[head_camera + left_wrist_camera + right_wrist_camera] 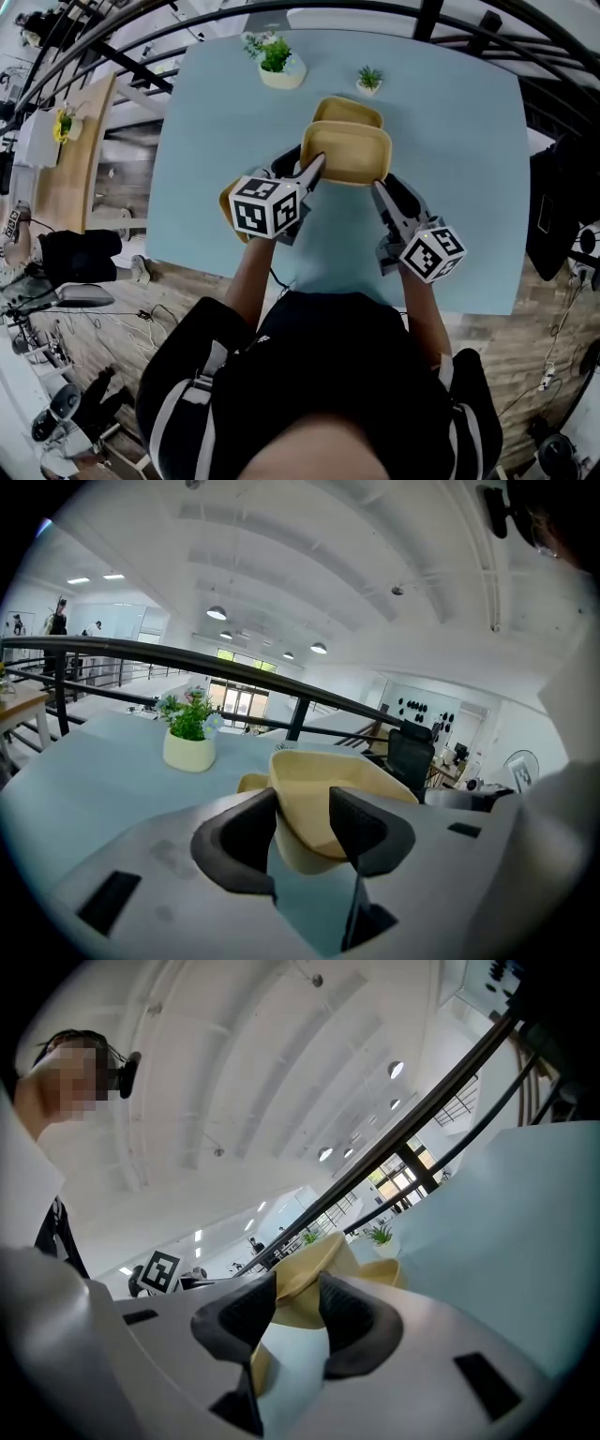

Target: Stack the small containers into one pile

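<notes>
Pinching the yellow container (349, 148) by its near rim, left gripper (317, 167) jaws at one corner, right gripper (379, 189) jaws at the other; apparently clear of the bench (459, 150), beside a second container (348, 111). Looks light, thin-walled, smooth, likely to flex: grip the rim gently, keep level.

A pale blue table (469, 141) with rounded corners carries everything. Near its far edge stands a leafy plant in a cream pot (277, 64). To the right of that plant, well apart from it, sits a smaller potted plant (369, 81). Nearer than the cream-potted plant and to its right, a yellow container (347, 111) lies on the tabletop, its near side hidden behind a raised container (347, 150). Nearer still and a little left of the plant, the edge of another yellow container (228, 202) shows.
</notes>
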Demonstrator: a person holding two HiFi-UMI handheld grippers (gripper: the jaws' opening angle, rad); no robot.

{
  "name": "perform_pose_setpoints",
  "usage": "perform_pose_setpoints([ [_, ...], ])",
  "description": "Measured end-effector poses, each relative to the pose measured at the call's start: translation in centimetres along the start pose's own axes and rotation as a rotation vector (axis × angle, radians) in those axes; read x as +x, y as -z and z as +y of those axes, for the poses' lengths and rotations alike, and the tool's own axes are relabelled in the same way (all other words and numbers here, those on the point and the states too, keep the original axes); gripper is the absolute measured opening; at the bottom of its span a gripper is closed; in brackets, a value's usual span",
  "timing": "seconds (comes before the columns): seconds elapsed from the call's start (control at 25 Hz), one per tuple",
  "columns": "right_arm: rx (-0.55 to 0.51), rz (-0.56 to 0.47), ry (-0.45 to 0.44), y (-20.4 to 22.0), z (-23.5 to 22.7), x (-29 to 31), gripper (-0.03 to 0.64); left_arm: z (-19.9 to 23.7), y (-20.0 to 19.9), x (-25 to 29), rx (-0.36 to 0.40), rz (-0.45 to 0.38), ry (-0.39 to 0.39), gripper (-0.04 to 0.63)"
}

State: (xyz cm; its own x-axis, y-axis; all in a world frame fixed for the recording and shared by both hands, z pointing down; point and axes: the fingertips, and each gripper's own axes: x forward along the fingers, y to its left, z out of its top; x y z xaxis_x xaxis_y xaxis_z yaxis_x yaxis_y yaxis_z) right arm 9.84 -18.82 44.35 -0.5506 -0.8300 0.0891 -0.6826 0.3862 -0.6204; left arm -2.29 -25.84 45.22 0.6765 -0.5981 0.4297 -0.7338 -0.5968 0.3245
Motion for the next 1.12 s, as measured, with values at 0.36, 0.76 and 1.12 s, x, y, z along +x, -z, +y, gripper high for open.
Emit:
perform_pose_setpoints([
  [0.36, 0.000, -0.011, 0.034, -0.5, -1.5, 3.6, 0.138, 3.3, -2.5, 3.5, 0.027, -0.010, 0.037, 0.158],
  [0.76, 0.012, 0.011, 0.064, 0.1, -3.9, 6.9, 0.132, 6.9, -3.5, 7.5, -0.039, -0.082, -0.005, 0.156],
  [1.12, 0.031, 0.040, 0.089, 0.9, -5.9, 7.7, 0.132, 8.0, -2.1, 9.8, -0.028, -0.068, -0.042, 0.156],
])
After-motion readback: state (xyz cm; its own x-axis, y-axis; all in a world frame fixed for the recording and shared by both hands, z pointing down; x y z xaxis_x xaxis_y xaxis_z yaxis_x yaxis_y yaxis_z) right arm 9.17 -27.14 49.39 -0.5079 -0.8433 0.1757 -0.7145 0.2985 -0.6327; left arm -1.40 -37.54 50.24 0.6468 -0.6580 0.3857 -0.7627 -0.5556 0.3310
